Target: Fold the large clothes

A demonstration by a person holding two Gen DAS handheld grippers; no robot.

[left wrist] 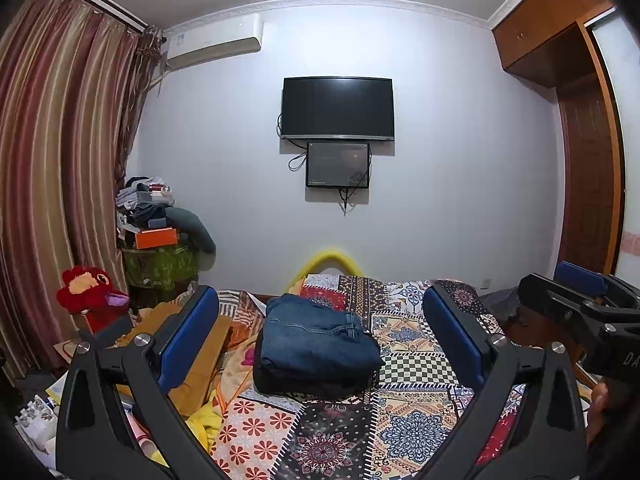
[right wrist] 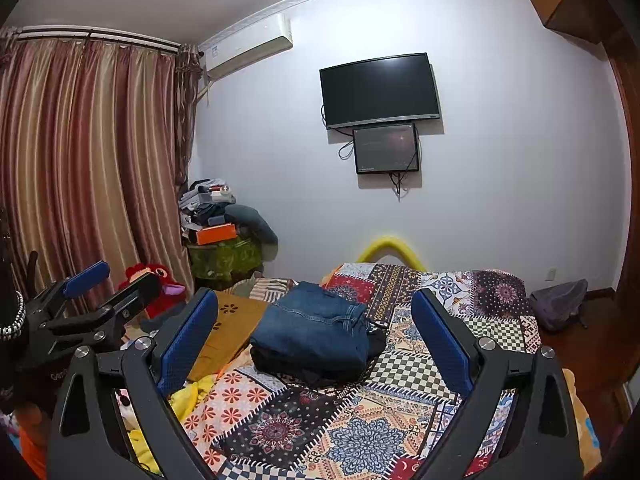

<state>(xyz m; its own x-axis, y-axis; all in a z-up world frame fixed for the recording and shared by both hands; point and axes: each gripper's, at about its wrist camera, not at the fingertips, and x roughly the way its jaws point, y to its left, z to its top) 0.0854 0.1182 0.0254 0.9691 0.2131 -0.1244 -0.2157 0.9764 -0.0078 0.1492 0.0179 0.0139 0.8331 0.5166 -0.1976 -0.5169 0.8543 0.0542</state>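
Jeans folded into a compact stack, lying mid-frame on the patchwork bedspread, on top of a dark folded garment. Judged step: this fold looks finished and both claws are off the cloth, so it reads as the gap between garments.

Going left to right in the left wrist view: striped curtain, red plush toy at lower left, mustard cloth beside the left finger, then the jeans between the fingers, then the right claw entering at the right edge. The left claw is spread wide, nothing between its blue pads, hovering above the bed and short of the stack. In the right wrist view the right claw's jaws are likewise wide apart and empty, stack framed between them.

Next move, as a guess: pick the next large item, maybe the mustard cloth or the yellow cloth at lower left. That calls for spreading it flat on free bedspread and a pinch on two corners, one claw each.

Hard to tell:
- what the dark garment is; only its edge shows under the denim
- whether the mustard piece is clothing at all
- near end of the bed, blocked by claw frames
- clutter pile by the curtain, too jumbled to sort
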